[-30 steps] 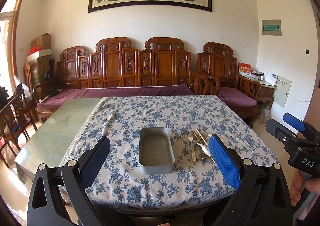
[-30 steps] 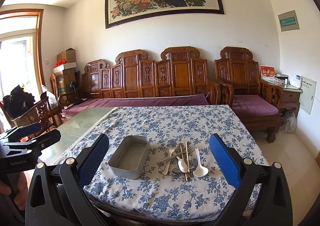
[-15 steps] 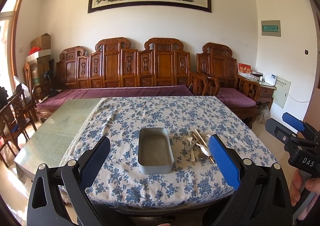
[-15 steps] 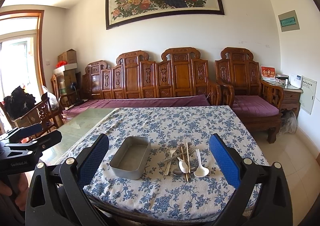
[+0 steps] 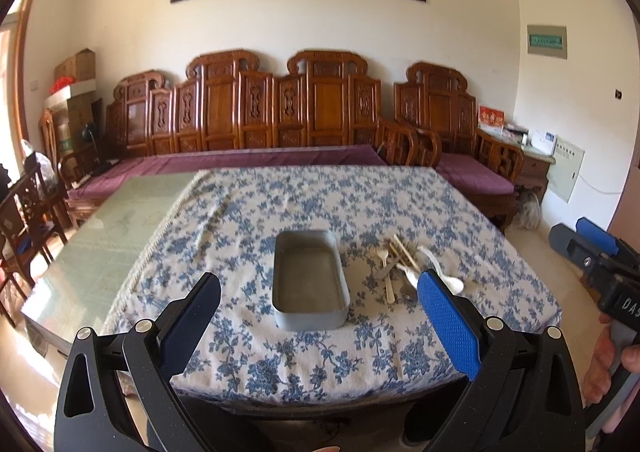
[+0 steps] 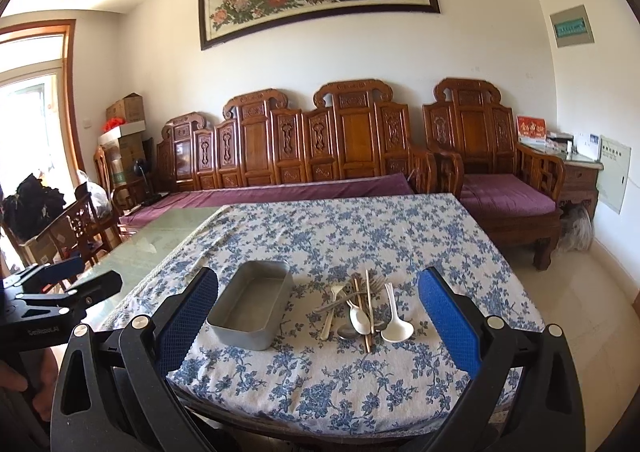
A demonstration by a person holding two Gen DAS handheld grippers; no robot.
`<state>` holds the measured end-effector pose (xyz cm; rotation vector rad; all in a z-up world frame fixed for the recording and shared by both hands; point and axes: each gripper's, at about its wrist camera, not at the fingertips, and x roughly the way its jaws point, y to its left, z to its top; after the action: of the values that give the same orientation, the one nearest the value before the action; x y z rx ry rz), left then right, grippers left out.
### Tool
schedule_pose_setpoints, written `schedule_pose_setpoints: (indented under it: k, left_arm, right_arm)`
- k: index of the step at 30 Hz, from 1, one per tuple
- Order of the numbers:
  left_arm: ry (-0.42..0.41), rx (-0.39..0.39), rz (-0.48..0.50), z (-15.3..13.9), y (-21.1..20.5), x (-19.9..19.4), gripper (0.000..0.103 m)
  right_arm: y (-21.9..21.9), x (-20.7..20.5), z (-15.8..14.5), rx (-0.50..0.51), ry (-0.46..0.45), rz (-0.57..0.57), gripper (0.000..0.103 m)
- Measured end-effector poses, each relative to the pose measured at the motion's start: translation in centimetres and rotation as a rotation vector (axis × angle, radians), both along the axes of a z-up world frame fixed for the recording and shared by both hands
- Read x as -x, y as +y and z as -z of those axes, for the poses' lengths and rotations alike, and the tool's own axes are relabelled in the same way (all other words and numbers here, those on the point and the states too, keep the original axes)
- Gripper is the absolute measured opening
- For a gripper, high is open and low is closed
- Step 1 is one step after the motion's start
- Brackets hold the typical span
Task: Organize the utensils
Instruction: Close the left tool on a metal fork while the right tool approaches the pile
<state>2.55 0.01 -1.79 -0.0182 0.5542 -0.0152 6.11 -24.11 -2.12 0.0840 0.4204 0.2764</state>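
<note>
floral tablecloth (image 6: pixel 360 228) bears one tin (image 6: pixel 250 304), one utensil pile (image 6: pixel 360 308); both grippers (image 5: pixel 318 312) (image 6: pixel 318 312) gape empty.

Matt grey metal tin (image 6: pixel 251 304), glossy white plastic spoon (image 6: pixel 396 326), floral cloth (image 6: pixel 360 236) (woven), polished carved wood bench (image 6: pixel 304 140)

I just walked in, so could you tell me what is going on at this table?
A person holds the left gripper and right gripper open above the near table edge, touching nothing. The metal tray is empty; the utensil pile lies beside it on the floral tablecloth.
</note>
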Motion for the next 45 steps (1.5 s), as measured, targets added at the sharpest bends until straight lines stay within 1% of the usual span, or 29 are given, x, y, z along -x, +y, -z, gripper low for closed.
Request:
schedule_pose_setpoints:
  k: [5, 11, 14, 20, 23, 28, 29, 33, 35, 36, 38, 42, 43, 44, 45]
  left_arm:
    - [0.054, -0.008, 0.020, 2.8, -0.4, -2.2, 0.095]
    - [0.128, 0.008, 0.045, 6.2, -0.4, -5.1, 0.095]
    - [0.160, -0.004, 0.053, 7.7, -0.5, -6.1, 0.095]
    - [0.191, -0.019, 0.087, 9.0, -0.7, -8.0, 0.095]
    - [0.199, -0.027, 0.106, 9.2, -1.0, -9.1, 0.095]
    - [0.228, -0.031, 0.167, 9.5, -2.1, -11.8, 0.094]
    - [0.234, -0.028, 0.184, 9.5, -2.4, -12.4, 0.090]
    - [0.274, -0.022, 0.244, 9.9, -3.5, -15.7, 0.082]
    - [0.297, -0.020, 0.272, 10.3, -4.2, -17.1, 0.076]
    - [0.308, -0.022, 0.285, 10.5, -4.6, -18.0, 0.076]
    - [0.330, -0.021, 0.306, 11.1, -5.3, -19.2, 0.072]
    - [0.372, -0.029, 0.354, 12.6, -7.0, -21.7, 0.070]
    - [0.382, -0.033, 0.363, 12.9, -7.4, -22.0, 0.064]
    - [0.395, -0.039, 0.374, 13.4, -7.9, -22.6, 0.060]
    - [0.408, -0.045, 0.382, 13.9, -8.4, -23.3, 0.059]
  right_arm:
    - [-0.8, -1.9, 2.1, 0.029, 0.034, 0.006, 0.099]
    - [-2.0, -4.8, 4.9, 0.047, 0.082, 0.013, 0.089]
    - [-2.3, -6.5, 6.4, 0.062, 0.111, 0.013, 0.084]
    - [-2.8, -9.9, 9.2, 0.080, 0.180, 0.017, 0.070]
    - [-3.0, -11.7, 10.6, 0.074, 0.232, 0.018, 0.068]
    - [-3.1, -14.7, 12.5, 0.087, 0.316, 0.018, 0.064]
    - [-3.1, -15.4, 12.8, 0.095, 0.332, 0.018, 0.063]
    - [-3.5, -17.9, 14.1, 0.102, 0.383, 0.017, 0.057]
    - [-3.9, -19.2, 14.7, 0.098, 0.405, 0.021, 0.054]
    - [-4.1, -19.7, 14.9, 0.097, 0.415, 0.024, 0.054]
    - [-4.5, -20.6, 15.3, 0.097, 0.432, 0.033, 0.054]
    - [-5.3, -22.1, 16.3, 0.092, 0.460, 0.043, 0.054]
    - [-5.5, -22.5, 16.5, 0.092, 0.467, 0.047, 0.054]
    - [-5.8, -22.8, 16.8, 0.090, 0.473, 0.051, 0.054]
    - [-6.0, -23.1, 17.0, 0.088, 0.478, 0.054, 0.054]
